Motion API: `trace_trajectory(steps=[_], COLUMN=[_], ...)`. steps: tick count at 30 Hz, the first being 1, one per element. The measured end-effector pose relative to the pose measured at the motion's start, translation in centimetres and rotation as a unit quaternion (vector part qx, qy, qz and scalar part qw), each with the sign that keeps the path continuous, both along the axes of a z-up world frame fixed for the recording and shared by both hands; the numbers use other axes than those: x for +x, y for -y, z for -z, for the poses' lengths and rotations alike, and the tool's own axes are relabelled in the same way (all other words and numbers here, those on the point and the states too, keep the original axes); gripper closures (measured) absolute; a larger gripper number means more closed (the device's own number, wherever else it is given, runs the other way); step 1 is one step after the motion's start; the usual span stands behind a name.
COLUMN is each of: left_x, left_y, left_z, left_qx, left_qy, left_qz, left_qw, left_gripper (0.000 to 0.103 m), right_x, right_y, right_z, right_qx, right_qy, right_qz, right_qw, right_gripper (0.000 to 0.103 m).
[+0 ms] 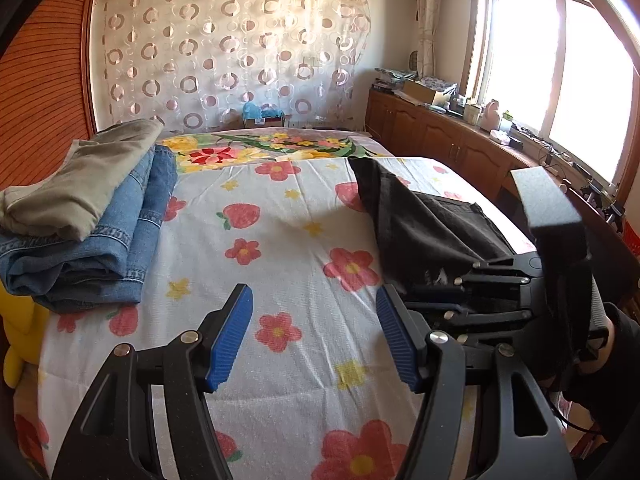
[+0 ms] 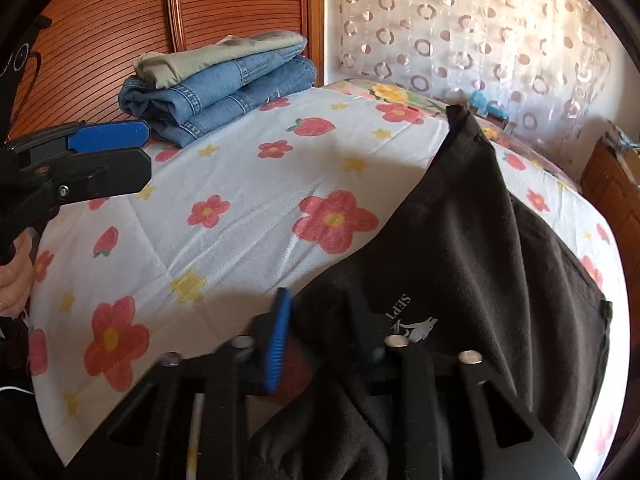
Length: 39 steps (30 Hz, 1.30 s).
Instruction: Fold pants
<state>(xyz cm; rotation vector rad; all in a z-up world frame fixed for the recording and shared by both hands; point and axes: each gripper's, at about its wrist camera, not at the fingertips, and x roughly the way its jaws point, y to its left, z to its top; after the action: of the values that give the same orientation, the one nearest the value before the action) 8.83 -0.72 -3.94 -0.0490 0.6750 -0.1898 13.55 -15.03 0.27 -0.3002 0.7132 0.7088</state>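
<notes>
Since the black pants point(image 2: 472, 240) lie in a loose heap rather than flat, the step in hand reads as the opening one: taking hold of the garment to spread it before any fold is made.

Item: black pants. Place: right-hand part of the bed point(image 1: 280, 248), on the flowered sheet, one corner standing up in a peak, a small white printed mark near the front edge. Not yet folded.

Item: right claw point(image 2: 320, 332). Nearly closed, cloth of the pants bunched between its jaws at the near edge; one blue pad shows, the other is buried in fabric. Pointing downward toward the bed.

Item: left claw point(image 1: 314, 336). Jaws standing about half apart, nothing between them, hovering over bare sheet, just left of the pants, angled down. A hand point(image 2: 14, 276) grips its handle.

Item: stack of folded jeans point(image 1: 92, 232) with a khaki garment point(image 1: 80, 184) on top, far left of the bed, well apart from the work.

Next move, as judged: the left claw needs a second hold on the pants' edge, so both can lift and pull the cloth out flat.
</notes>
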Motion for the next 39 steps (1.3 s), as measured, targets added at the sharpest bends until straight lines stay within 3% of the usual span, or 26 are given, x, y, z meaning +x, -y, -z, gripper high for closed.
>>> trace_trajectory(steps=[2, 8, 17, 29, 35, 39], left_x=[0.3, 1.6, 4.6, 8.4, 10.4, 12.0], left_y=[0.3, 1.1, 4.0, 7.6, 8.8, 9.1], left_z=[0.2, 0.6, 0.4, 1.3, 1.7, 2.1], left_qx=[0.005, 0.011, 0.023, 0.047, 0.055, 0.067], left_qy=[-0.005, -0.016, -0.021, -0.041, -0.050, -0.055], left_qz=[0.002, 0.012, 0.047, 0.087, 0.101, 0.105], left_qw=[1.0000, 0.9997, 0.9984, 0.9943, 0.9921, 0.9907], left_gripper=[0.038, 0.038, 0.038, 0.038, 0.038, 0.038], right_x=[0.1, 0.2, 1.6, 7.4, 8.9, 9.7], right_y=[0.5, 3.5, 9.0, 15.9, 16.3, 16.9], right_z=[-0.1, -2.5, -5.4, -2.5, -1.9, -1.8], right_qx=[0.019, 0.080, 0.094, 0.084, 0.095, 0.094], right_qy=[-0.009, 0.002, 0.038, 0.005, -0.016, -0.029], right_qz=[0.000, 0.022, 0.067, 0.164, 0.178, 0.196], right_qw=[1.000, 0.997, 0.993, 0.983, 0.979, 0.976], right_gripper=[0.097, 0.098, 0.098, 0.098, 0.097, 0.073])
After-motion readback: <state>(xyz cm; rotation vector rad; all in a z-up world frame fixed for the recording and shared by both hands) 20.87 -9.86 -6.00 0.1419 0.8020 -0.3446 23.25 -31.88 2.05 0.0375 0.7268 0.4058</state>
